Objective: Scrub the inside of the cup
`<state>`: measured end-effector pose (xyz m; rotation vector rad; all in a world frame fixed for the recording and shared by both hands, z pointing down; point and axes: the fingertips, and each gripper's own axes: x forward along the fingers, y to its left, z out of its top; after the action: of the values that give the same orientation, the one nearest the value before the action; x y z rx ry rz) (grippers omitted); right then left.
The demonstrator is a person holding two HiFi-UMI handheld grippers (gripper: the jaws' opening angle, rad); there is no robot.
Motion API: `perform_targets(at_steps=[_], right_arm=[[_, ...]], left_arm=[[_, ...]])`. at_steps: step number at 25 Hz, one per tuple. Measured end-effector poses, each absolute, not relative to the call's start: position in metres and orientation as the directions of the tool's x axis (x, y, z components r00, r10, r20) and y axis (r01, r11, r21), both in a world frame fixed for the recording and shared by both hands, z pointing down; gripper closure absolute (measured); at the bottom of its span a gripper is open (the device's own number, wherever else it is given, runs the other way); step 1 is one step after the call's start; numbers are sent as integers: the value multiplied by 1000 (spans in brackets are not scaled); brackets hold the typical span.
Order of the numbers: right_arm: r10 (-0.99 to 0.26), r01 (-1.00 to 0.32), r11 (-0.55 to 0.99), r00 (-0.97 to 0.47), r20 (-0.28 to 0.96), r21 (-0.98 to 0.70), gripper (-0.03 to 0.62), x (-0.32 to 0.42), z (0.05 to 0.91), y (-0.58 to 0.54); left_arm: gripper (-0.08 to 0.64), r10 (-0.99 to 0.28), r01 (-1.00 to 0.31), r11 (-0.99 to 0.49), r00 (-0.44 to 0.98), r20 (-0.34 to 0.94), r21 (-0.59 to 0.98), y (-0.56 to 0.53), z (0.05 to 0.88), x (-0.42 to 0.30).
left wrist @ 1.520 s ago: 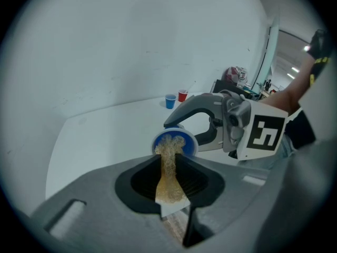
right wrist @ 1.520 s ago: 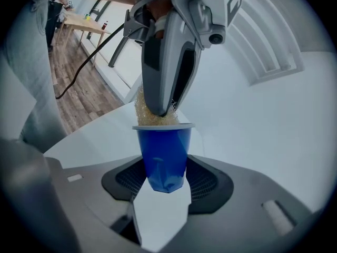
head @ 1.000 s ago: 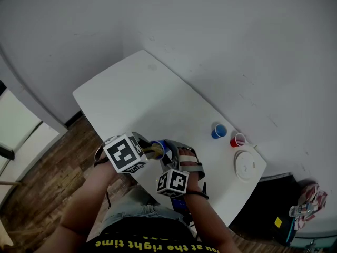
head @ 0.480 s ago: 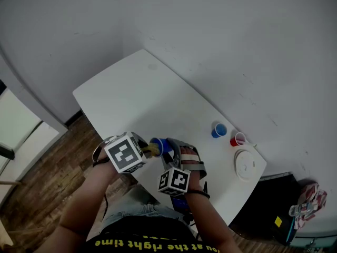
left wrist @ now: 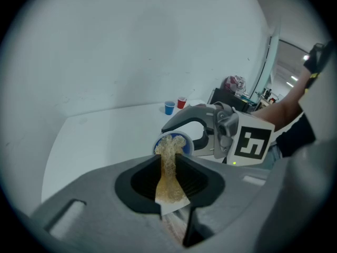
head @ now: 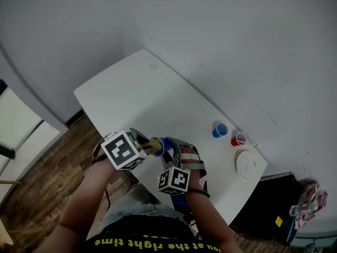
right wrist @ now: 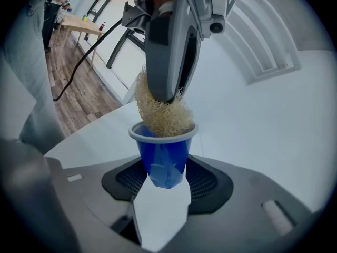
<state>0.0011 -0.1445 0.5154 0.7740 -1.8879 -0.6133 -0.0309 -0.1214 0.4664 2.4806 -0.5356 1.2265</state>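
The right gripper's (right wrist: 162,179) jaws clamp a small blue plastic cup (right wrist: 163,154) over the white desk's (head: 138,99) near edge, the left gripper's (left wrist: 169,165) jaws pinch a straw-coloured mesh scourer (right wrist: 164,115) in its mouth, best twisted gently against the walls; two blue cups counting the far blue cup (head: 219,130), one red cup (head: 238,139), one scourer.

table (head: 138,96): white | far end: small blue cup (head: 219,130) beside red cup (head: 238,139) | white plate (head: 245,165) near them

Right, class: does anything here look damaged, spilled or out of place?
The blue plastic cup looks crumpled at its base, where the right claw squeezes it. The tan fibre scrubber in the left claw sits in its mouth. Nothing looks spilled.
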Motion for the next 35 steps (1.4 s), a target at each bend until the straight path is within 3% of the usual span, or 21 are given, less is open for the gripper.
perform_targets(at_steps=[6,17,28,35], right_arm=[[-744,-260,664,-320,586,701,353,4,515,-148],[-747,-280,662,-313,586,695,354,7,518,-151],[-746,-284,663,-322,583,692,354,4,513,-147],[-752,-301,658,-313,580,690,354,15,514,-152]], left_arm=[[472,-191,-490,-864,530,826,115,-123,476,-44],[472,-132,-447,-873,598,791,193,-105,473,-33],[472,-226,-496,-859,588,777,125,-127,463,-34],[471,-200,-492,-861,561,804,130,-121,475,-34]])
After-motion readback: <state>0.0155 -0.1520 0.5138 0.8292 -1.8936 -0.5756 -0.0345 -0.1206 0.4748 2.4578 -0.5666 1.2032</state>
